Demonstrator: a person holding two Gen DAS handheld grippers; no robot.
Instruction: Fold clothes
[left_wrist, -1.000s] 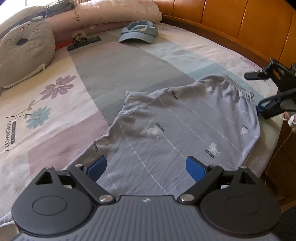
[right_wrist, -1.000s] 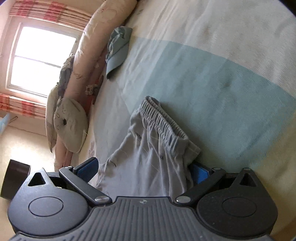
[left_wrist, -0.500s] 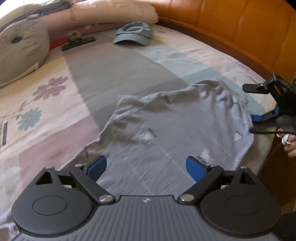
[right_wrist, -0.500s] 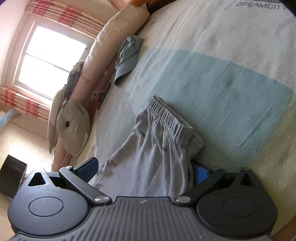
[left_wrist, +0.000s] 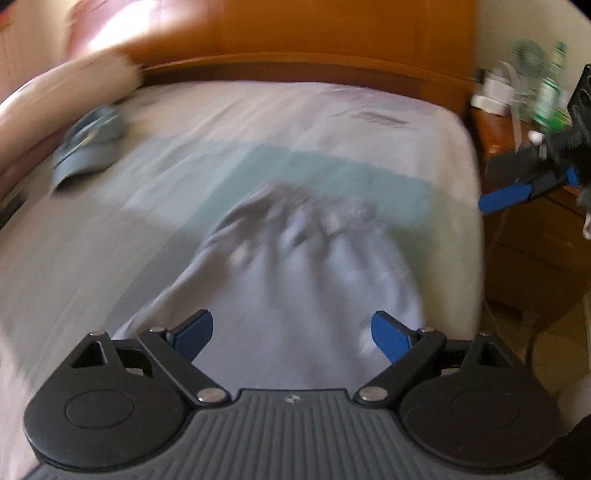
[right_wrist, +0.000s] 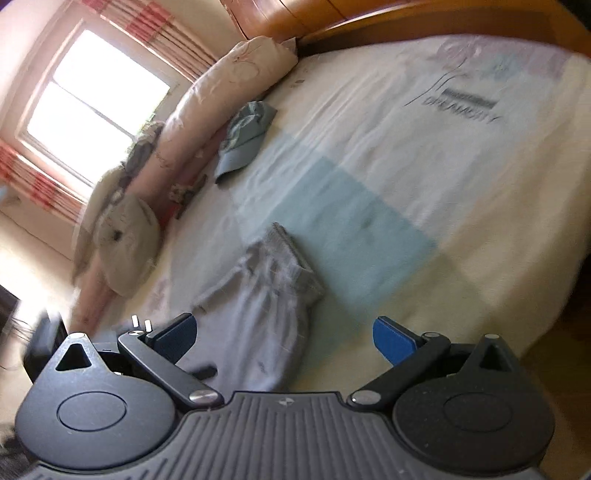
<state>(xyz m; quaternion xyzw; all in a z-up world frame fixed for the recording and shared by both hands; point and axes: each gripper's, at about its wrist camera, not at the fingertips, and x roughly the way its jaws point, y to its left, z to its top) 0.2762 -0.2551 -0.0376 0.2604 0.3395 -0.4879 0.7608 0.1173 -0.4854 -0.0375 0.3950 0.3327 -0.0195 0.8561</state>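
Grey shorts with an elastic waistband lie flat near the bed's right edge, blurred in the left wrist view. My left gripper hovers open over their near end, nothing between its blue pads. The same shorts appear in the right wrist view, waistband toward the far side. My right gripper is open and raised back from them, holding nothing. It also shows in the left wrist view as the right gripper beyond the bed's right edge, open.
A blue cap lies on the patterned bedsheet near a long rolled quilt. A round cushion sits by the window. A wooden headboard rims the bed; a nightstand with clutter stands at right.
The right gripper has pulled up and away from the shorts' waistband corner. The left gripper swung right fast, so the headboard and nightstand now fill its view.
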